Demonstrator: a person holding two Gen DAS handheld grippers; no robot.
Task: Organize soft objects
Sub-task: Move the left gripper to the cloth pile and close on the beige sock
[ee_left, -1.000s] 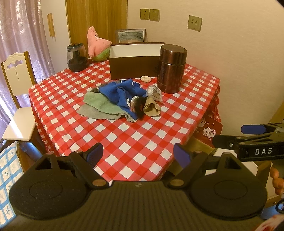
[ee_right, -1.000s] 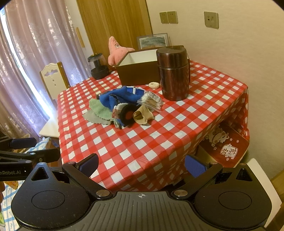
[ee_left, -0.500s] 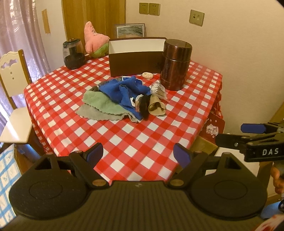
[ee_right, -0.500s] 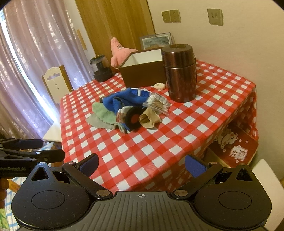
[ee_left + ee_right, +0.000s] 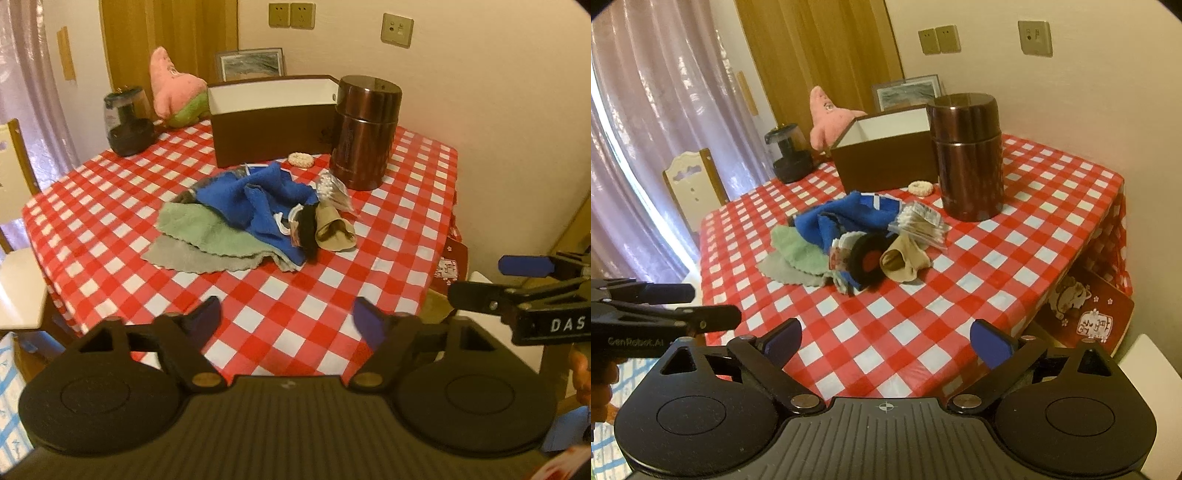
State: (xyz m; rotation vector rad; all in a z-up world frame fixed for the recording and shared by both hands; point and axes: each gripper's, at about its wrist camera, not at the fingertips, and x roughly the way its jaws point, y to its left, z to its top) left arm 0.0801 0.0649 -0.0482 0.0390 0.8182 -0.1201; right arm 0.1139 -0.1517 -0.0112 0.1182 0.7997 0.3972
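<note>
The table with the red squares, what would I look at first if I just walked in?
Probably the bright red-and-white checked tablecloth, then the jumble of soft cloths in its middle, topped by a blue cloth. Behind the pile stand an open brown box, a shiny brown canister, and a pink starfish plush at the far edge.

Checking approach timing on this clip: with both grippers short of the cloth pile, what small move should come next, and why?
Probably carry the left gripper forward to the blue cloth atop the pile. Both grippers, right gripper included, hang over the near table edge, jaws closing on nothing, and the brown box behind looks empty.
</note>
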